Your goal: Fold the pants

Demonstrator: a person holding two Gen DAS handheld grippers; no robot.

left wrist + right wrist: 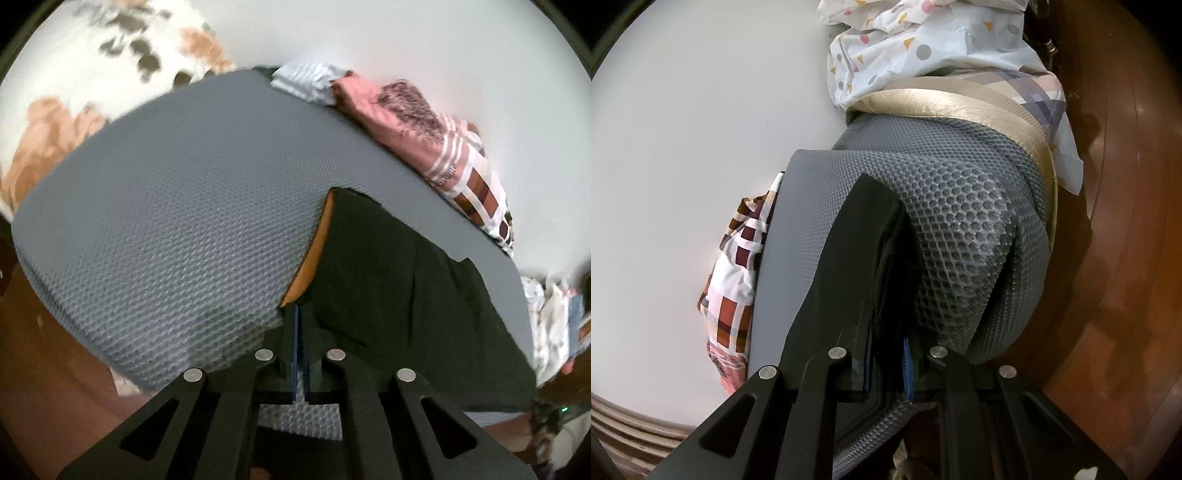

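- I am looking along two hand-held grippers at a grey mesh-textured mattress [177, 206] with dark pants [399, 288] spread on it.
- In the left wrist view, the pants lie flat over the right part of the mattress, reaching its near edge and close to its right-hand edge; the left and far parts of the mattress are bare.
- An orange-brown lining strip [314, 251] shows along the left edge of the pants, turned up where the cloth ends.
- My left gripper [298, 325] is clenched, its fingers pressed together right at the lower end of that edge; I think they pinch the cloth, but the grip itself is hard to make out.
- My right gripper [886, 339] is clamped on a thick fold of the pants [849, 266] at a rounded corner of the mattress [960, 229], with black cloth filling the narrow gap between its fingers.
- Along the far edge of the mattress, against a pale wall, lies a heap of pink and checked laundry [436, 140].
- Past the mattress corner in the right wrist view sits white patterned bedding [923, 40], and a wooden floor [1126, 221] runs alongside.
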